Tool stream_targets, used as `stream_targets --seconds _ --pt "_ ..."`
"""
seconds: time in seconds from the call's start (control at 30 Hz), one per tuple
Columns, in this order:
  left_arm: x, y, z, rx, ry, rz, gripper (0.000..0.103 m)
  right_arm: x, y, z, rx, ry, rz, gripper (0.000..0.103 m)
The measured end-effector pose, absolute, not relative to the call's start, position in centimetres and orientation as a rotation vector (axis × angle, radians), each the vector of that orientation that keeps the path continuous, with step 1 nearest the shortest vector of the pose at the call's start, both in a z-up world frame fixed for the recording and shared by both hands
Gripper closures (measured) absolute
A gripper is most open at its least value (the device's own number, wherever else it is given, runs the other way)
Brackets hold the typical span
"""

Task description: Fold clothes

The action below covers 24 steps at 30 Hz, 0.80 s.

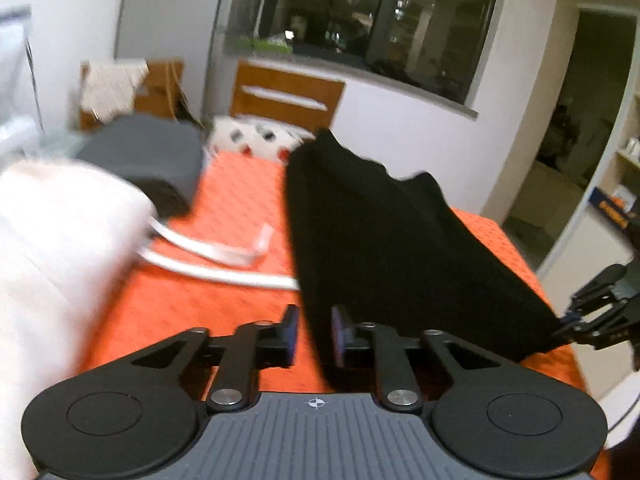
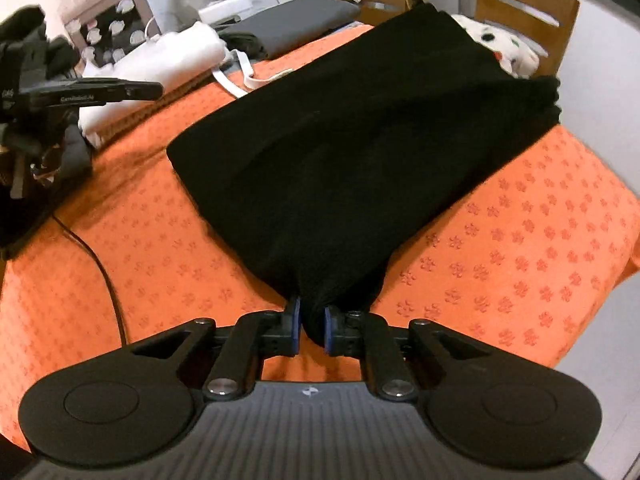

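A black garment [image 1: 384,248] lies folded lengthwise on the orange bedspread [image 1: 224,208]. In the left wrist view its near corner rises between the jaws of my left gripper [image 1: 316,334], which is open. The cloth lies against the right pad, and orange shows beside the left pad. In the right wrist view the black garment [image 2: 360,128] funnels down to my right gripper [image 2: 313,328], whose blue pads are shut on a bunched corner of it. The right gripper [image 1: 568,320] also shows at the garment's right corner in the left wrist view.
A white garment [image 1: 60,240] with white straps [image 1: 224,264] lies to the left. Behind it is a grey folded item [image 1: 148,152]. A spotted pillow [image 1: 256,140] rests by the wooden headboard [image 1: 288,96]. A black cable [image 2: 100,264] crosses the bedspread. The bed's edge drops off on the right.
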<state>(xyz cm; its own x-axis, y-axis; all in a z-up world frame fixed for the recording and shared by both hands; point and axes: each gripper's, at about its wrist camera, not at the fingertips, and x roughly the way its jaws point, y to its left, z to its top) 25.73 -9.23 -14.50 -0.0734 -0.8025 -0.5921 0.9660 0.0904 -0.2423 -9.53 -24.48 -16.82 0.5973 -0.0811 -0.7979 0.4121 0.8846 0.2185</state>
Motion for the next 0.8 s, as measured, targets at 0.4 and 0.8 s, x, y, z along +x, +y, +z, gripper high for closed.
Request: stream_targets --seconds 0.4,0.8 --pt "24.0 -11.0 -17.9 0.271 0.874 -1.387 0.073 -9.2 -24.1 -16.5 0.394 0.915 -0.277 0.066" --pt "19.6 -8.3 -15.2 0.402 0.707 -1.394 0.026 -7.8 -19.7 -14.3 -0.132 0.871 -0.202 0.042"
